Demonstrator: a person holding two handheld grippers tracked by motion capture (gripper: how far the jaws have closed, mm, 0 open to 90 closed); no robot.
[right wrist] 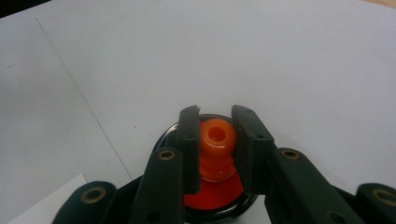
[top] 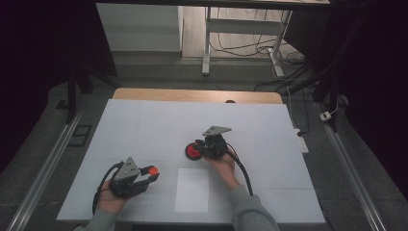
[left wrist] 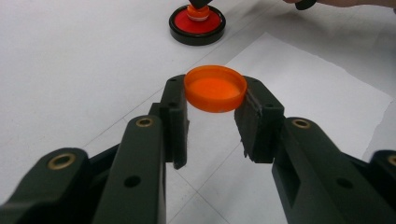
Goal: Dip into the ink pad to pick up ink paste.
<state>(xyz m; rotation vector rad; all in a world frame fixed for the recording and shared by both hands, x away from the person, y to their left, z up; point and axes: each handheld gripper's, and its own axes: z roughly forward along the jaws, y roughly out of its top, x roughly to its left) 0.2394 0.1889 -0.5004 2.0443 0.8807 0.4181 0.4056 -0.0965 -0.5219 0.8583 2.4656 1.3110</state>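
Observation:
An orange round cap (left wrist: 215, 87) sits between the pads of my left gripper (left wrist: 212, 100), which is shut on it and holds it above the white table; the cap (top: 153, 170) and the left gripper (top: 150, 174) lie at the lower left in the high view. A red disc-shaped container with a black rim (top: 193, 152) rests mid-table. Its orange neck (right wrist: 216, 147) is clamped by my right gripper (right wrist: 215, 135), which is shut on it. The same container (left wrist: 197, 23) lies far off in the left gripper view.
A white sheet of paper (top: 192, 189) lies near the front edge between the two hands. The white table cover (top: 144, 125) ends at a wooden strip (top: 192, 95) at the back. Desk legs and cables (top: 269, 48) stand beyond.

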